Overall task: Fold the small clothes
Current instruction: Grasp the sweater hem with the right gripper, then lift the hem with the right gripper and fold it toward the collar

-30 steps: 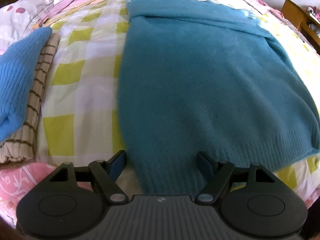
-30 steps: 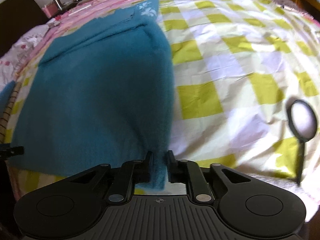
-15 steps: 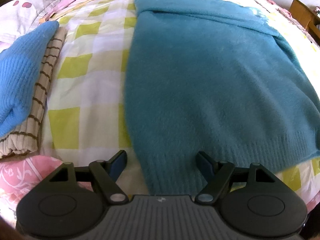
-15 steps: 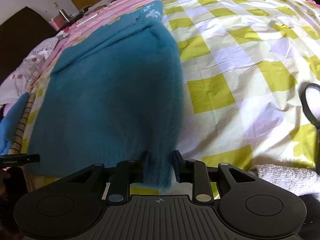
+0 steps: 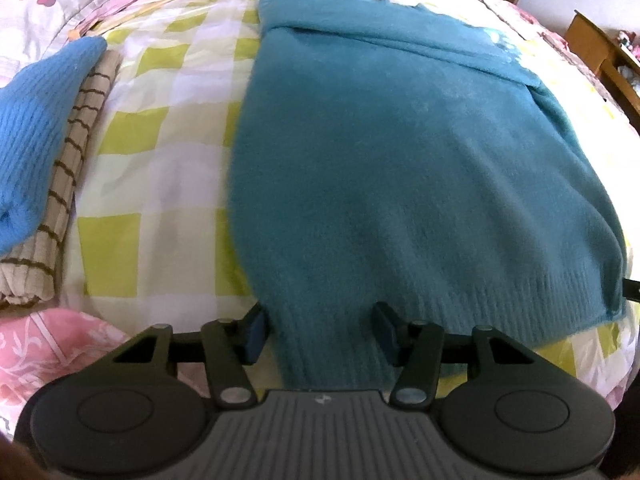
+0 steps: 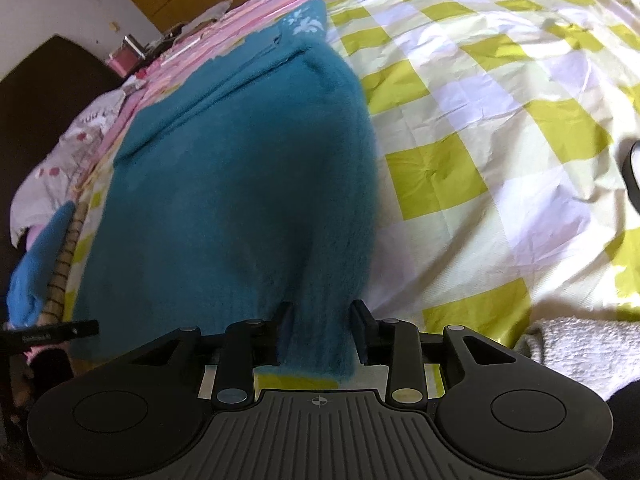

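One fuzzy teal knitted sweater (image 5: 408,152) lies spread flat on a bed covered by one yellow-green and white checked sheet (image 6: 500,128), its ribbed hem nearest both cameras and its folded upper part, with a pale blue-white knitted motif (image 6: 306,26), at the far end.

There are two black two-finger grippers, one at each near corner of the hem. The left gripper (image 5: 322,330) straddles the near left corner; its jaws are closing, with the ribbed cloth between them. Its left finger (image 5: 256,330) is at the cloth's edge and its right finger (image 5: 386,330) sits against the knit, though whether the pads already press on it is hard to tell from here. The right gripper (image 6: 322,330) straddles the near right corner; its jaws are opening, a strip of hem stands between them, and a narrow gap shows beside its right finger (image 6: 362,330).

Left of the sweater sit two folded garments in one stack: one bright blue ribbed knit (image 5: 34,128) on top of one beige cloth with thin brown stripes (image 5: 60,184). One pink floral cover (image 5: 60,340) shows at the near left, and one white towel (image 6: 576,348) at the near right of the right wrist view. A dark curved rim (image 6: 632,176) is cut off at that view's right edge.
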`<action>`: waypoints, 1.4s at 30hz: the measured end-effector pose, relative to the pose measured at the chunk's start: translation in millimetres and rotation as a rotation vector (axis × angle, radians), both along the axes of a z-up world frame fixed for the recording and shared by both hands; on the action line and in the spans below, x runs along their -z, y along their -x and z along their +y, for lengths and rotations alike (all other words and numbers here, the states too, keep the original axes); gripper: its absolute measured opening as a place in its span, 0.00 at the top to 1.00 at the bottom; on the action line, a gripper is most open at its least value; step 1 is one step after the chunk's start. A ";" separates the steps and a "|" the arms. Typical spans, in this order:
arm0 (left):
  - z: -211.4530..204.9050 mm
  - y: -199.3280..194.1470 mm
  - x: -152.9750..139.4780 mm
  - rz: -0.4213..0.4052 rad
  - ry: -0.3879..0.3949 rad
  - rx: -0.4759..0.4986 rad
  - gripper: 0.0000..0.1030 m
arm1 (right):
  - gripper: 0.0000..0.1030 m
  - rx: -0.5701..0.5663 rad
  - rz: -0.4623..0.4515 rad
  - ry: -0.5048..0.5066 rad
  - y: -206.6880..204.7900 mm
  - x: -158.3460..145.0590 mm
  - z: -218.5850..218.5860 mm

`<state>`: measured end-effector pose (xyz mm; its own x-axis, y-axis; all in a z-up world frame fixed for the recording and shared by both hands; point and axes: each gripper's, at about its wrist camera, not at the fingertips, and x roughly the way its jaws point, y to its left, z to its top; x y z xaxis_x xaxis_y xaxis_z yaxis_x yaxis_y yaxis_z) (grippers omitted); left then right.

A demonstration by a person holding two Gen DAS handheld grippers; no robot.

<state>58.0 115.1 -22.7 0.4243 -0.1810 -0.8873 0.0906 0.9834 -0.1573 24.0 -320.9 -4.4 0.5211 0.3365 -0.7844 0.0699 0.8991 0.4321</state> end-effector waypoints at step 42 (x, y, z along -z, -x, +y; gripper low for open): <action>25.2 -23.2 -31.0 -0.108 0.392 -0.056 0.79 | 0.85 0.095 -0.182 -0.402 -7.0 -21.8 -5.2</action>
<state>81.2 140.3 8.3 0.5301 -0.4711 -0.7050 0.0758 0.8545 -0.5139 31.0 -326.1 17.4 0.6815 0.5400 -0.4939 0.0348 0.6502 0.7590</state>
